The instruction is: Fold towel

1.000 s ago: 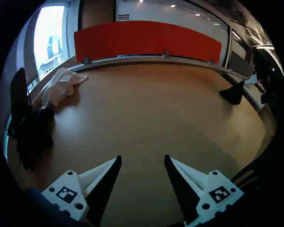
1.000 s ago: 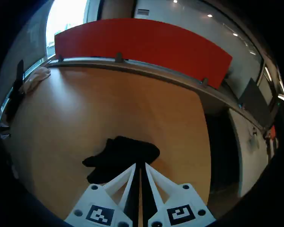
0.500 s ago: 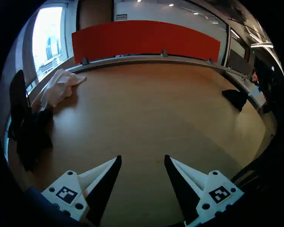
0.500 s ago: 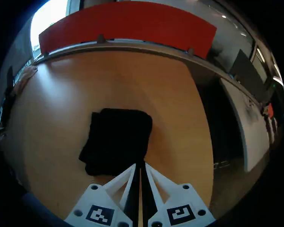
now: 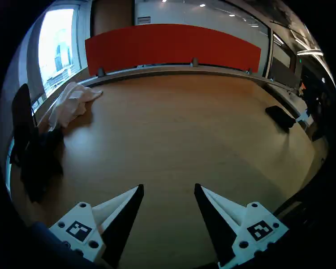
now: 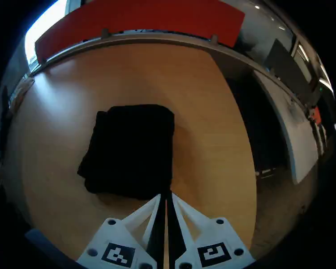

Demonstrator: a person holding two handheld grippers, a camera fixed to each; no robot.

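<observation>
Right tool (image 6: 165, 197): closed, tips at the near corner of the black towel (image 6: 132, 148), apparently pinching it. The towel lies flat and folded on the counter (image 6: 204, 112). Risk: pulling away before letting go would drag that corner and spoil the fold. Left tool (image 5: 168, 186): wide open, empty, well apart from the towel.

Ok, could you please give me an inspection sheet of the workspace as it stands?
Surface: wooden table.
Job's things: black towel lies flat, roughly rectangular.
Clutter: pale cloth and dark bundle at the table's edge near the window.
Grippers: left hand-held gripper open above the table; right hand-held gripper shut, tips at the towel's near corner.
Cables: nothing seen.
Surroundings: red partition behind the table.
</observation>
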